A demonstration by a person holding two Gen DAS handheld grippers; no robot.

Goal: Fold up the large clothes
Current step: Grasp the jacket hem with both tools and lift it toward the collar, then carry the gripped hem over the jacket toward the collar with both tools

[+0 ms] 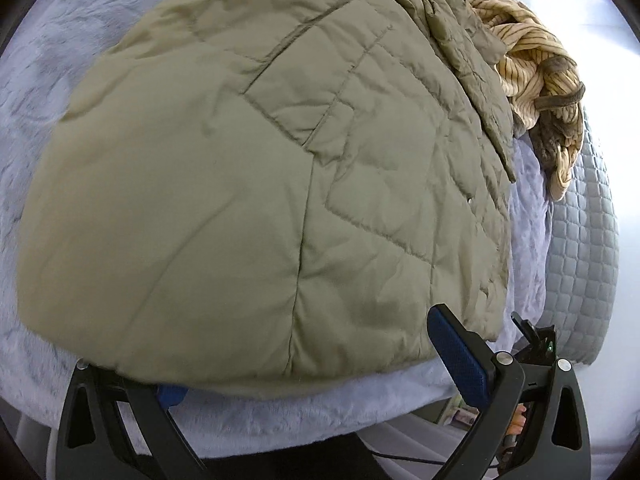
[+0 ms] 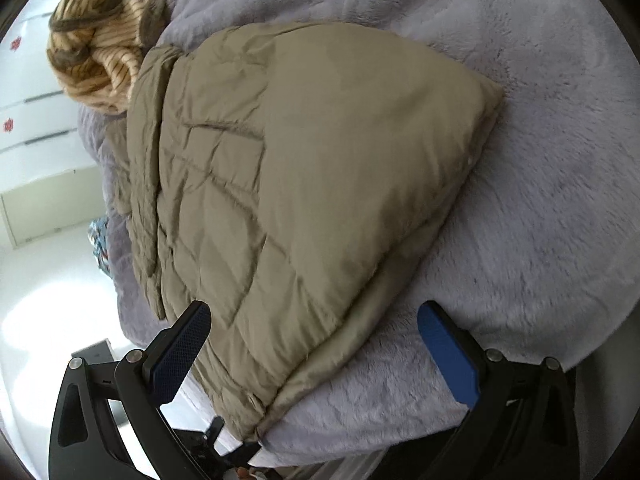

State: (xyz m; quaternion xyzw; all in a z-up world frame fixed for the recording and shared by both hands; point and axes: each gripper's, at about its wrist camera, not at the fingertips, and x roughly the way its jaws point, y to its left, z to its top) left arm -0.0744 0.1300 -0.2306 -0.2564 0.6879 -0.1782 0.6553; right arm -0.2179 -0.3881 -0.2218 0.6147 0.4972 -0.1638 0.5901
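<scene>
Two grippers, both spread wide, holding nothing. Olive quilted jacket lies on grey plush blanket, already doubled over (near edge looks layered), further folds likely left. Left gripper low at near hem, one finger possibly tucked under fabric. Right gripper straddles jacket corner. Striped garment bunched beyond

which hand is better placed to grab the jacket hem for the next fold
Left, probably. The left gripper straddles the olive jacket hem, jaws open. The right gripper sits at its corner, partly over the blanket.
</scene>
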